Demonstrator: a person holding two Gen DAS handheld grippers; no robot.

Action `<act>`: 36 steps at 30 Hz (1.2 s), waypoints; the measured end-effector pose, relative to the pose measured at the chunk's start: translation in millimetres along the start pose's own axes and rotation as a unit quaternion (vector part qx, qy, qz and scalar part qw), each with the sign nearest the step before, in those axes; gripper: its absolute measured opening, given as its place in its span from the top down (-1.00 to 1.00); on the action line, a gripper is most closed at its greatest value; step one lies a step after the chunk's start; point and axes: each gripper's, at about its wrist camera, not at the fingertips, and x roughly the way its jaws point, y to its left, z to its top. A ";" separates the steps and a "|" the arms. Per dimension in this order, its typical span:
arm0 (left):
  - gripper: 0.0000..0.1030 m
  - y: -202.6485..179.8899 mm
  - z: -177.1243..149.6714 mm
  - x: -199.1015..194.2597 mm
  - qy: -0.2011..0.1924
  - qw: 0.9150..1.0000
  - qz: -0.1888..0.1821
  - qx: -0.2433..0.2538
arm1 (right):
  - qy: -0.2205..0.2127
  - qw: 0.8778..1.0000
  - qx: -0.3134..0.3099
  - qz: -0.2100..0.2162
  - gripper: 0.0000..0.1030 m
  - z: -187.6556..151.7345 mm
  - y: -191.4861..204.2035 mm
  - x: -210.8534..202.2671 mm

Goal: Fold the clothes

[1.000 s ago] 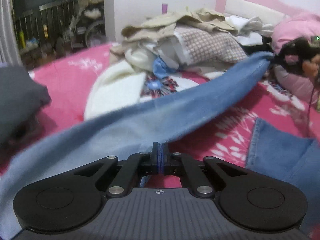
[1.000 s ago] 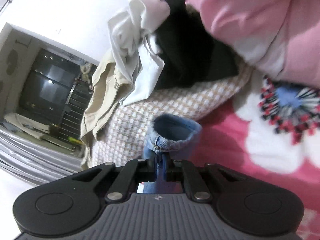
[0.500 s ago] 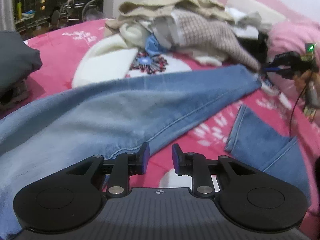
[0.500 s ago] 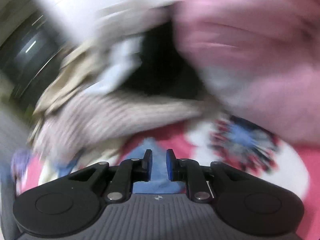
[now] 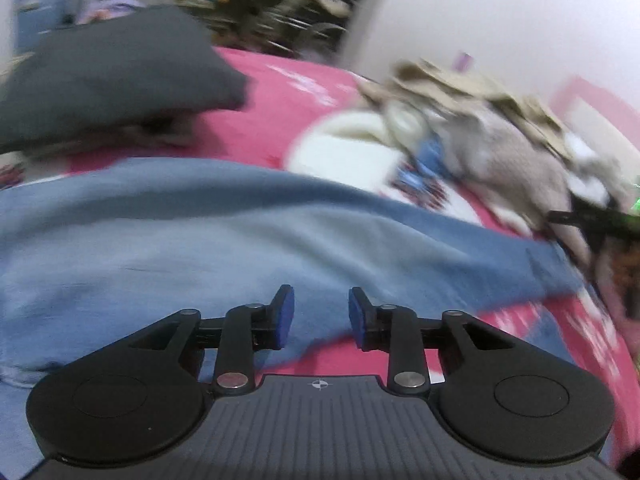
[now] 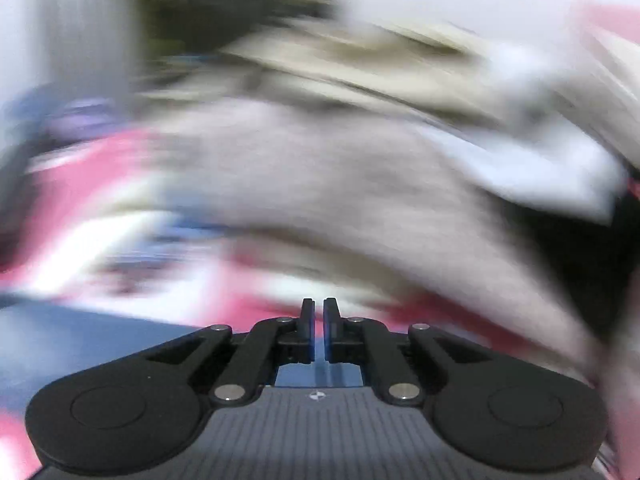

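Jeans spread on the bed, both grippers free of them

Jeans point(image 5: 248, 248) lie across the pink sheet point(image 5: 288, 96), running from 9 o'clock to 3 o'clock in the left wrist view. The left gripper point(image 5: 320, 316) hovers over their near edge at 6 o'clock; its jaws have just been opening and stand narrowly apart, nothing between them. A grey cushion point(image 5: 112, 76) sits at 10 o'clock, a clothes pile point(image 5: 480, 128) at 2 o'clock. The right gripper point(image 6: 319, 328) is all but closed and empty, its view badly blurred, with the pile at 12 o'clock.
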 end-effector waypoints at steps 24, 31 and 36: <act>0.42 32.5 -41.1 6.3 0.057 0.997 0.038 0.025 | 0.174 0.881 -0.151 0.413 -0.07 70.2 300.9 187.8; 0.42 45.7 -46.4 2.2 0.059 0.998 0.005 0.015 | 0.201 0.857 -0.198 0.430 0.89 63.1 320.1 196.3; 0.43 47.8 -46.7 1.5 0.058 0.998 -0.004 0.023 | 0.186 0.866 -0.181 0.427 0.86 62.3 317.6 214.0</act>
